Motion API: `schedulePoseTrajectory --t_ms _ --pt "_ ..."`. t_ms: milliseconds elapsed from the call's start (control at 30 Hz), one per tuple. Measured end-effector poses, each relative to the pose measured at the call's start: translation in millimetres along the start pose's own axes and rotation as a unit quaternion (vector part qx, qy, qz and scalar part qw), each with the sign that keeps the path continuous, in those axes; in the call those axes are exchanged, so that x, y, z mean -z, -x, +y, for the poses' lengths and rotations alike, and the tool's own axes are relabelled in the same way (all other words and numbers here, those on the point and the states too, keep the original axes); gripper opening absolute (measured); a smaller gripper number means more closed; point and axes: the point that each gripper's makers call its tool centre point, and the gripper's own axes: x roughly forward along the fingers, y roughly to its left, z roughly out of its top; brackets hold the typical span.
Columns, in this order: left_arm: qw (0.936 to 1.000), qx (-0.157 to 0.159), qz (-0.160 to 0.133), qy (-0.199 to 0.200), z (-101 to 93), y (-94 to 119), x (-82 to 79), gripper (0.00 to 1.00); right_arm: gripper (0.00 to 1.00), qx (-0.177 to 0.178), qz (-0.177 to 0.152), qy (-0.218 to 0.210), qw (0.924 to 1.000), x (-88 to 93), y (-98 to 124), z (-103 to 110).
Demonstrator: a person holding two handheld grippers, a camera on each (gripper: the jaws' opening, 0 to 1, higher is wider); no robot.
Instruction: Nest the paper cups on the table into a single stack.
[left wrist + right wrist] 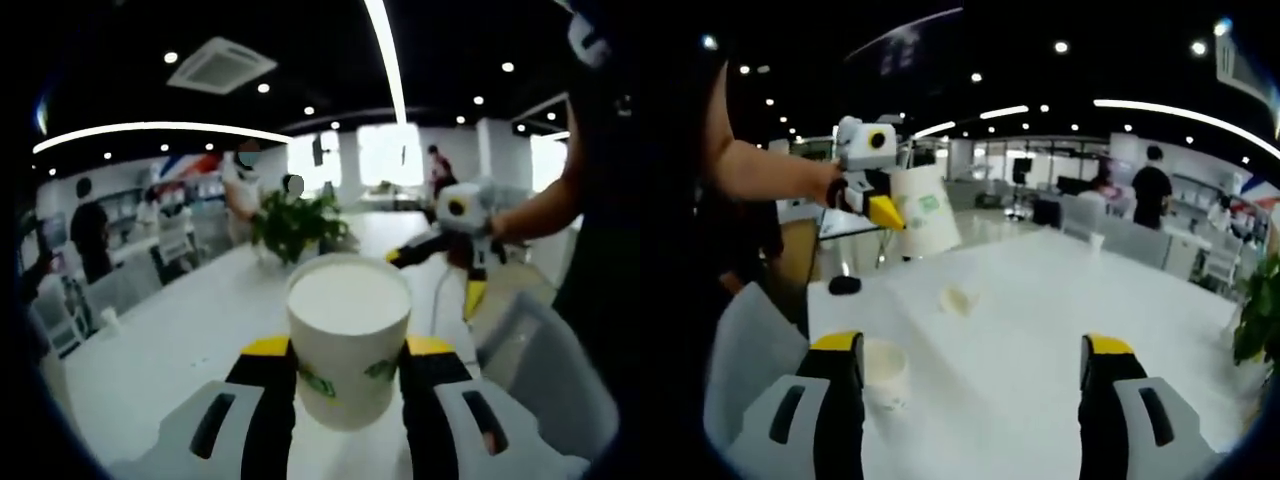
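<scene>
Between the yellow-tipped jaws of the left tool (346, 352), a white paper cup with green print (349, 335) stood upright and was clamped at its lower wall, mouth open to the ceiling and held well above the white surface (180, 340). Seen from the right gripper view, that same left tool (880, 205) carried the held cup (925, 212) high at the far corner of the surface (1060, 300), the cup leaning a little. The right tool (970, 360) had its jaws spread wide with nothing between them. Two more cups waited on the surface: one upright cup (883, 372) just beside the right tool's left jaw, mouth up, and a second cup (957, 299) farther out toward the middle, too blurred to say whether it stood or lay tipped. A small dark object (844, 285) sat near the edge, and a potted plant (293, 226) stood at the far end in the left gripper view.

The step in hand looked to be carrying the held cup to a mate for nesting. Doing it well would call for keeping the cup's axis vertical, lining its base over the near cup's mouth before lowering, and squeezing gently, since paper walls crumple. The right tool could steady the receiving cup near its base so it did not skid or tip.
</scene>
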Motion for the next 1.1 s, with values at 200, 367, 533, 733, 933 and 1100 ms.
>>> schedulePoseTrajectory --t_ms 200,367,533,733,933,1100 --pt "0.9999 0.009 -0.008 0.003 -11.3 -1.4 -1.0 0.38 0.85 -0.010 -0.015 -0.003 0.9998 -15.1 -1.9 3.0" --pt "0.9998 0.018 -0.013 -0.001 -18.5 -0.6 -6.2 0.38 0.83 -0.027 -0.017 0.006 0.9995 -26.1 -3.7 7.9" --pt "0.9995 0.021 -0.024 -0.001 -22.4 -1.1 -12.3 0.38 0.72 -0.069 -0.009 0.016 0.9974 -31.1 -11.5 24.1" --pt "0.9987 0.030 -0.041 0.005 -27.7 -6.2 -18.6 0.39 0.68 -0.090 -0.018 0.009 0.9958 -42.9 -22.3 32.6" --pt "0.9974 0.034 -0.060 0.017 -28.4 -6.0 -23.2 0.39 0.58 -0.140 -0.028 -0.009 0.9897 -54.3 -23.5 52.7" --pt "0.9954 0.044 -0.080 0.027 -32.5 -4.8 -27.1 0.39 0.56 -0.175 -0.049 -0.065 0.9811 -64.4 -23.0 66.5"
